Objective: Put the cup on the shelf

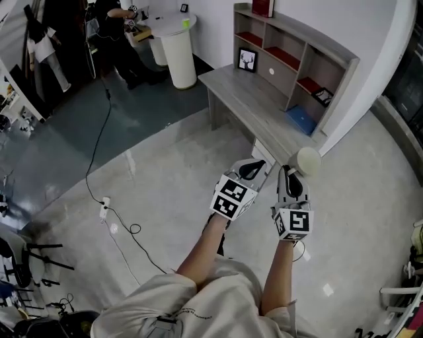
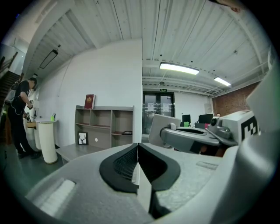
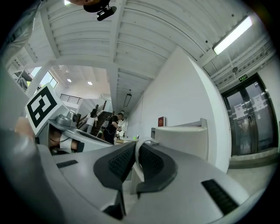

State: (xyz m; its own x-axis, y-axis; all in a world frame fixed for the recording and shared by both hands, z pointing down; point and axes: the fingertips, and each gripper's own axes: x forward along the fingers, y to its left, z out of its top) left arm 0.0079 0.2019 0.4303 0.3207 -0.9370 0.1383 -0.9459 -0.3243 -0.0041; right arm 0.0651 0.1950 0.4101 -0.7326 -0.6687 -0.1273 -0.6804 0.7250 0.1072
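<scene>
A white cup (image 1: 308, 160) hangs in the air just in front of the desk; my right gripper (image 1: 291, 173) is shut on its handle. In the right gripper view the thin handle (image 3: 139, 153) is pinched between the black pads and the cup's body (image 3: 181, 140) stands beyond the jaws. My left gripper (image 1: 254, 168) is beside it on the left, jaws shut with nothing between them (image 2: 138, 164). The grey shelf unit (image 1: 291, 59) with open compartments stands on the desk (image 1: 244, 99) ahead; it also shows far off in the left gripper view as a shelf (image 2: 105, 124).
On the desk stands a framed deer picture (image 1: 247, 60); a blue item (image 1: 301, 120) and a dark item (image 1: 323, 96) lie in the shelf, and a red book (image 1: 263, 6) is on top. A white round stand (image 1: 177, 46) and a person (image 1: 112, 33) are at the back. A cable (image 1: 99, 152) runs across the floor.
</scene>
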